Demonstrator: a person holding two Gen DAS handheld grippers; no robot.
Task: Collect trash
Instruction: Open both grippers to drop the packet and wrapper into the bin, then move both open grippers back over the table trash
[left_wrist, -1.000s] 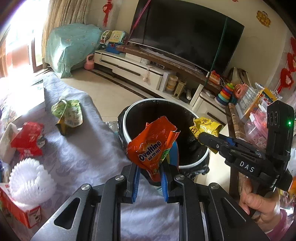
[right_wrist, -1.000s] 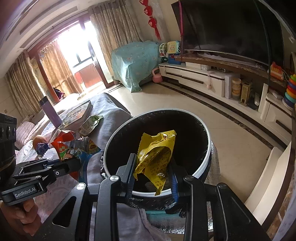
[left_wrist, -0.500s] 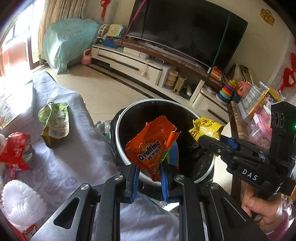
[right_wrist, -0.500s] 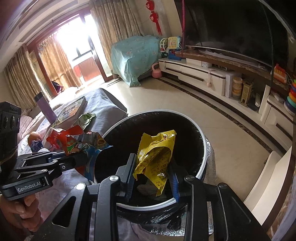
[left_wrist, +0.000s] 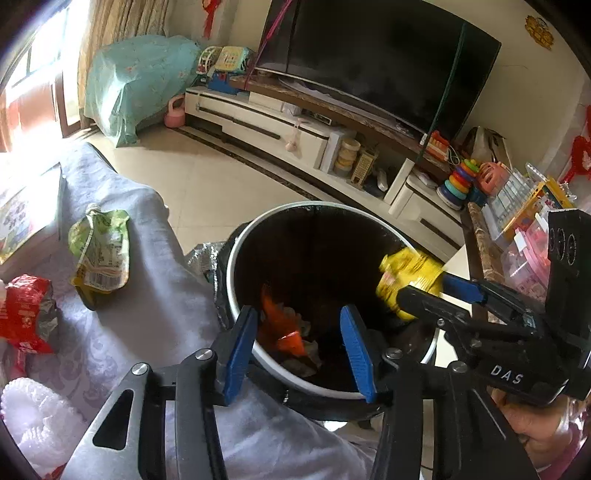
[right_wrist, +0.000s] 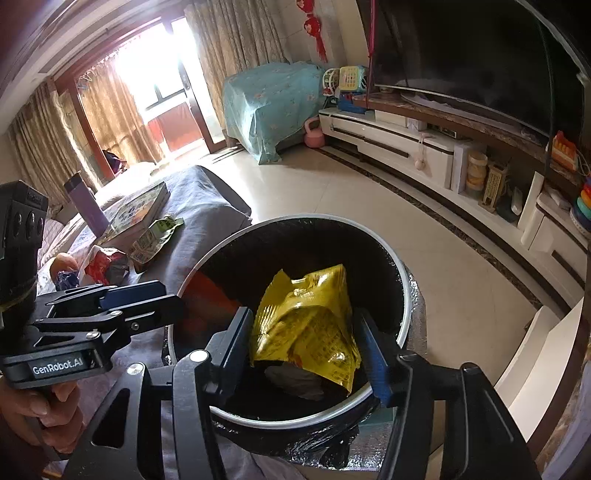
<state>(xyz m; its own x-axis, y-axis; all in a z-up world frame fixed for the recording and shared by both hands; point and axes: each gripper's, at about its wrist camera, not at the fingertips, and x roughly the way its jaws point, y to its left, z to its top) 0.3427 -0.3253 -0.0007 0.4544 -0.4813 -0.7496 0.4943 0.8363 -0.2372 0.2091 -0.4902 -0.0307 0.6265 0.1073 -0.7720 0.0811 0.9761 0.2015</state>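
- Orange wrapper (left_wrist: 280, 325) blurred, inside the black-lined bin (left_wrist: 402, 240), below the rim; edges and print unreadable. In the right wrist view only an orange smear against the bin's left inner wall.
- Left gripper (left_wrist: 297, 341) over the near rim of the bin, jaws opening, blue pads apart; the wrapper sits lower between them, touching neither as far as I can tell.
- Right gripper (right_wrist: 308, 345) jaws also opening, yellow wrapper (right_wrist: 308, 325) between them over the bin mouth. It lies against the left pad; contact on the right pad is hard to judge, its lower edge hangs free. Looks loose, not pinched.
- From the left wrist view the yellow wrapper is motion-blurred at the right gripper's tips, part hidden behind the finger.
- Grey-white scraps at the bin bottom, too dark to identify.
- Grey cloth (left_wrist: 147, 295) left of the bin: green pouch (left_wrist: 99, 254) and red wrapper (left_wrist: 22, 317) lying on it, the red one cut by the frame edge.
- Hand (right_wrist: 48, 413) on the left gripper's handle, mostly cropped.
- White frilly thing at near left, half out of frame, unidentifiable.
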